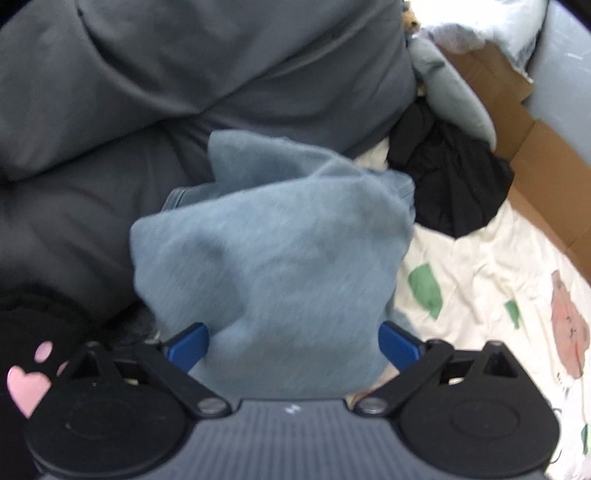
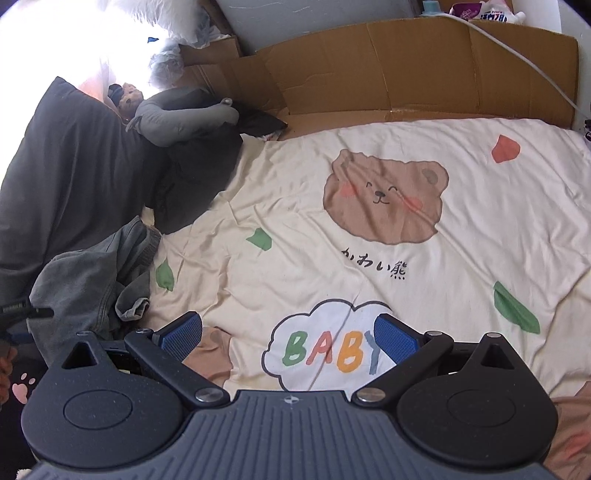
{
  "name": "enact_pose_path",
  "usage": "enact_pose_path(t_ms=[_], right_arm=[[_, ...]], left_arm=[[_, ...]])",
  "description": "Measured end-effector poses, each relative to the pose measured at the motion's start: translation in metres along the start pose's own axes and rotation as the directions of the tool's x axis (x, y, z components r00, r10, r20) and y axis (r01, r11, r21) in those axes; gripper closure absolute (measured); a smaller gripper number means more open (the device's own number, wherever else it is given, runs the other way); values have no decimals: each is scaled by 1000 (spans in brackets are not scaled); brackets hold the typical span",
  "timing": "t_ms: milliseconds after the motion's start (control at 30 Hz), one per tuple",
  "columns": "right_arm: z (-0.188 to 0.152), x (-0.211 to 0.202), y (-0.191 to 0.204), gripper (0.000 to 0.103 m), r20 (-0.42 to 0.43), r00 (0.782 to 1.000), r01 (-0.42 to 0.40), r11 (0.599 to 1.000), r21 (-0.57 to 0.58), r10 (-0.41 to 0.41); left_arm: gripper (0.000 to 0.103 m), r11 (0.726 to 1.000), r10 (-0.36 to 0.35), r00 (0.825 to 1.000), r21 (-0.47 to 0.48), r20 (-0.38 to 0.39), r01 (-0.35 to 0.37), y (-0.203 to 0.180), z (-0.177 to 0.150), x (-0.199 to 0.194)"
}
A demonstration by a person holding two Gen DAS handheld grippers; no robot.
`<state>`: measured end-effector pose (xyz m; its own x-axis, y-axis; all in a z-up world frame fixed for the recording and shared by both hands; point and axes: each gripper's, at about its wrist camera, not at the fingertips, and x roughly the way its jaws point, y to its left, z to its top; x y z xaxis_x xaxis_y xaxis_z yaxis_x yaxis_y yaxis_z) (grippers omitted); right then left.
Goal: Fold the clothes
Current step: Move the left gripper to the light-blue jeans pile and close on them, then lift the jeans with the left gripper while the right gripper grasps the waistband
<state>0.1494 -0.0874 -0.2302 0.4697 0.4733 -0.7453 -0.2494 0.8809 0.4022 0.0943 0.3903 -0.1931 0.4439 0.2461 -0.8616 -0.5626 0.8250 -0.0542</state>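
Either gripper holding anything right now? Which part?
Right gripper: open, nothing held. Left gripper: fingers spread wide around bunched blue-grey garment; whether it grips, and which part, cannot be told.

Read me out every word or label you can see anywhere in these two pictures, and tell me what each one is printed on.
"BABY": coloured letters in the white cloud printed on the bedsheet.
"かわい熊": black characters under the bear face on that sheet.
Package beyond the cardboard: print too blurred to read.
Left wrist view: no text.
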Motion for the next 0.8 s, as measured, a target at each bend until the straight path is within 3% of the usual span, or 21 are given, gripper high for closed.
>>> enact_pose_path(t_ms=[67, 167, 267, 333, 367, 433, 533, 800], right_arm=[[-2, 1, 0, 1, -7, 1000, -3, 1000, -1, 3], [-5, 2, -2, 1, -13, 1000, -20, 1000, 11, 20], [-6, 2, -3, 1, -13, 999, -49, 998, 30, 50], [-7, 3, -2, 2, -21, 998, -63, 997, 33, 63], [-7, 3, -1, 2, -25, 997, -68, 997, 32, 69], [-8, 4, 0, 3, -30, 996, -80, 996, 31, 81], [-10, 6, 1, 9, -42, 993, -110, 993, 35, 112], [-13, 1, 14, 16, -45, 984, -174, 985, -12, 174]], left_arm=[[3, 1000, -12, 1000, 5, 3, 12, -2, 4, 3], [4, 1000, 28, 999, 10, -18, -28, -5, 7, 12], [21, 999, 43, 999, 3, -33, -43, -4, 5, 18], [48, 999, 36, 999, -12, -32, -37, -3, 4, 20], [55, 999, 39, 999, -17, -19, -39, -2, 3, 18], [86, 999, 33, 999, -14, -9, -33, -1, 2, 14], [95, 1000, 4, 1000, 8, -9, -4, -3, 1, 7], [97, 988, -144, 990, 53, 7, 143, -33, -1, -26]])
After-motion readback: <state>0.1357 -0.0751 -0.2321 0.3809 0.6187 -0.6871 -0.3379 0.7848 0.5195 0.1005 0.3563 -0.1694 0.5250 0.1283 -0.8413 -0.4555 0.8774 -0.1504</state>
